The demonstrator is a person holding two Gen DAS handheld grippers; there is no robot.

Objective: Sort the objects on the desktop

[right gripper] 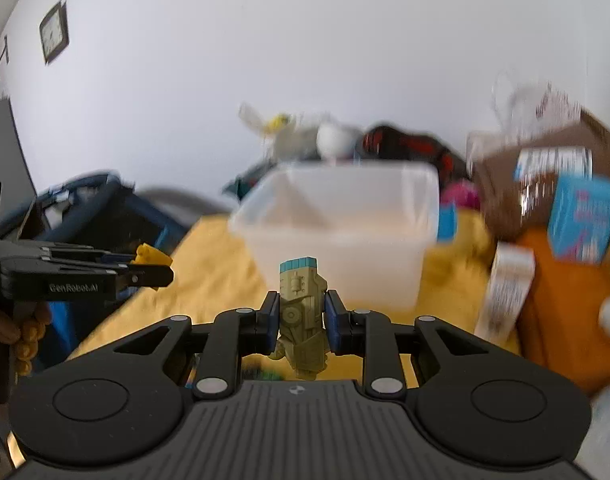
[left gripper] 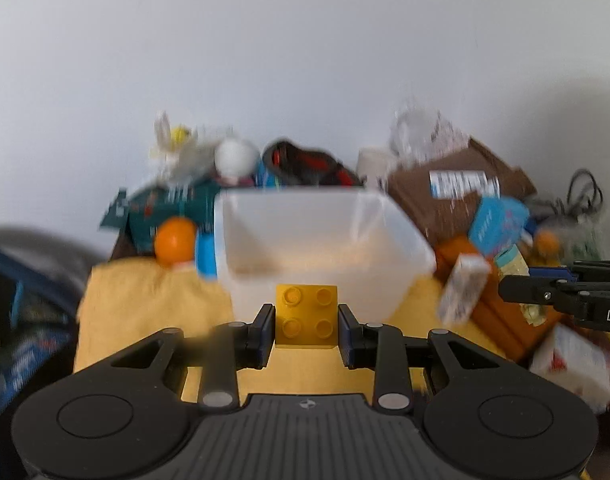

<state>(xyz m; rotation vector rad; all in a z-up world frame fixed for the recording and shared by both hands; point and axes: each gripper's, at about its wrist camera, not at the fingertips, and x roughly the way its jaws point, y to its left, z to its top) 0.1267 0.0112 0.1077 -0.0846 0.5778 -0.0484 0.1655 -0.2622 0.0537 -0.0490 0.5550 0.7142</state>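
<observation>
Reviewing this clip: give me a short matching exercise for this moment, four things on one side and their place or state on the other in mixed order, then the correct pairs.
Things:
1. yellow brick
2. olive toy figure
3. clear plastic bin
4. orange ball

Places or states:
A. left of the bin, among the clutter
B. clamped in the right gripper
C. standing on the yellow cloth, no items visible inside
D. clamped in the left gripper

Pairs: 1-D, 2-B, 3-C, 4-A
</observation>
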